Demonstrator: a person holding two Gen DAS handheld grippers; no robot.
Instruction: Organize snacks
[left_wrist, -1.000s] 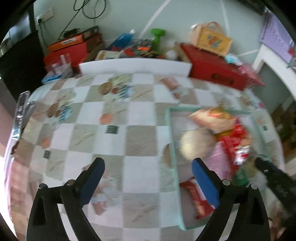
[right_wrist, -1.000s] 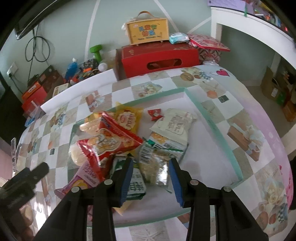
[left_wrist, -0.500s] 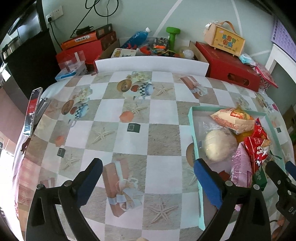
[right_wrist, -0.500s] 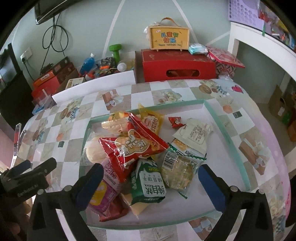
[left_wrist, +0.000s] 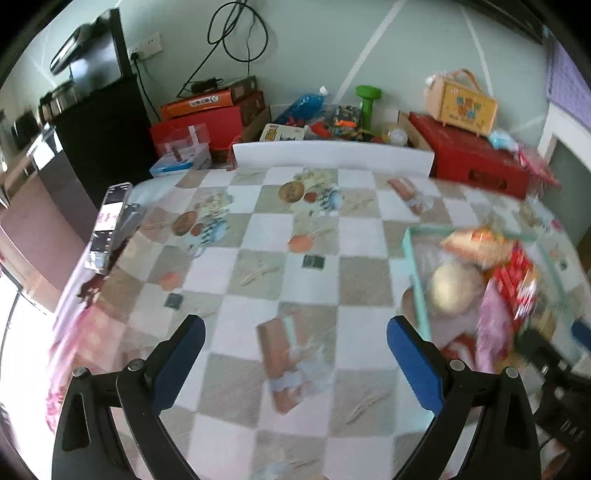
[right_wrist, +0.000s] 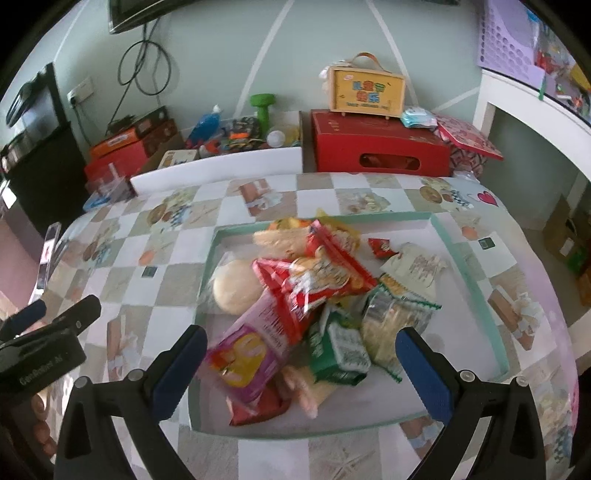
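Both tools spread, empty: right gripper (right_wrist: 301, 363) above snack pile (right_wrist: 310, 295) at tray (right_wrist: 476, 284) near-left corner; left gripper (left_wrist: 295, 354) over table. Risk (loose heap): neighbours dragged out.

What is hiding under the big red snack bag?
Under the big red snack bag peek a pink packet, a round pale bun and a green packet. Anything deeper is covered.

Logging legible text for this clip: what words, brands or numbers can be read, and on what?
"GenRobot AI", partly legible: left gripper body, seen in the right wrist view.
Yellow box: Chinese characters, too blurred to read.
Snack packets: print blurred.
Orange box: label too small.
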